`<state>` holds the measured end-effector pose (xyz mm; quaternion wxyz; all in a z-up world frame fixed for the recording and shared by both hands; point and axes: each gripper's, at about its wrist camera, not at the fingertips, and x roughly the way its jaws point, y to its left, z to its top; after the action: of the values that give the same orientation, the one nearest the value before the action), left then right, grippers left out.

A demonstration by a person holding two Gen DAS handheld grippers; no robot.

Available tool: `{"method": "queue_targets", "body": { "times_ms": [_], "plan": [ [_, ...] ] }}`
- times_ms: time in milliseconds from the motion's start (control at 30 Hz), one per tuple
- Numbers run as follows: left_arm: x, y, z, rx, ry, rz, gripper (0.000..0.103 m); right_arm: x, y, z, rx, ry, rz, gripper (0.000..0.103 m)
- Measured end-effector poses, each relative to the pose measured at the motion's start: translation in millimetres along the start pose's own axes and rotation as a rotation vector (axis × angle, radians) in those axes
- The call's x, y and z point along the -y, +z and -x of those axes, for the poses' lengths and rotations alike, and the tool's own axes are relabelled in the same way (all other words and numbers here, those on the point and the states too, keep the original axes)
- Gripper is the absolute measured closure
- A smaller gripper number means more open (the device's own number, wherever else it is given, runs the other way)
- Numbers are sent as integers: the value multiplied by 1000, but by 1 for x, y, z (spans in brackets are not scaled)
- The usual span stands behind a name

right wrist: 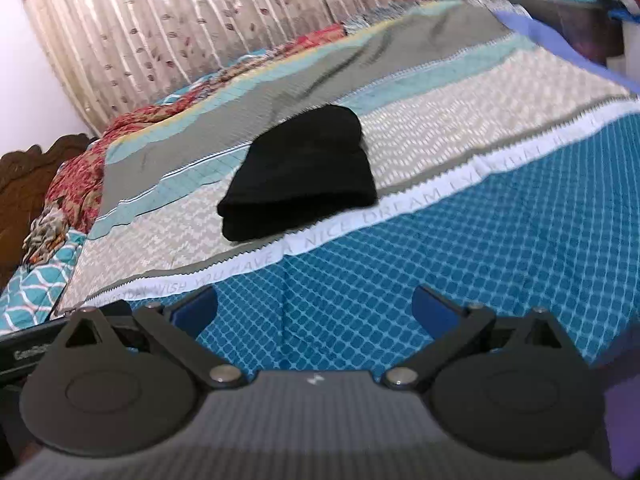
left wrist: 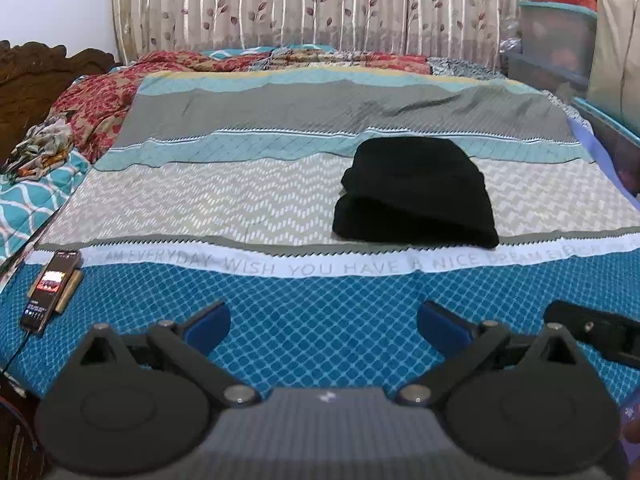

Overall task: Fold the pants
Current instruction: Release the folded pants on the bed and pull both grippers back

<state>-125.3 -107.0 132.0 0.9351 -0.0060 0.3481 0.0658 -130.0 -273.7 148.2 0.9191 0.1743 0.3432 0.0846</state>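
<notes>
Black pants [left wrist: 416, 192] lie folded into a compact stack on the patterned bedspread [left wrist: 260, 200], right of the middle in the left wrist view. In the right wrist view the same folded pants [right wrist: 300, 176] sit near the centre. My left gripper [left wrist: 324, 324] hovers over the blue checked band near the bed's front edge, well short of the pants, jaws wide apart and empty. My right gripper [right wrist: 314, 308] is also open with nothing between its blue pads [right wrist: 430, 308], apart from the pants. A black part of the right gripper [left wrist: 596, 332] shows at the right edge of the left wrist view.
A phone [left wrist: 50, 288] with a lit screen lies on the bed's front left corner. Crumpled red and teal bedding [left wrist: 92, 112] is piled along the left side. Plastic storage boxes [left wrist: 556, 36] stand at the back right. A curtain [left wrist: 320, 4] hangs behind the bed.
</notes>
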Motion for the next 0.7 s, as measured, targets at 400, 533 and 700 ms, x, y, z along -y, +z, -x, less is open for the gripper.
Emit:
{"method": "queue_targets", "body": {
  "times_ms": [400, 533, 700],
  "plan": [
    [-3, -13, -16, -30, 104, -16, 0, 0, -6, -12, -45, -6, 6, 0],
    [-3, -16, -21, -53, 109, -15, 0, 2, -8, -15, -64, -9, -7, 0],
    [3, -17, -22, -46, 121, -35, 0, 6, -10, -21, -90, -12, -29, 0]
  ]
}}
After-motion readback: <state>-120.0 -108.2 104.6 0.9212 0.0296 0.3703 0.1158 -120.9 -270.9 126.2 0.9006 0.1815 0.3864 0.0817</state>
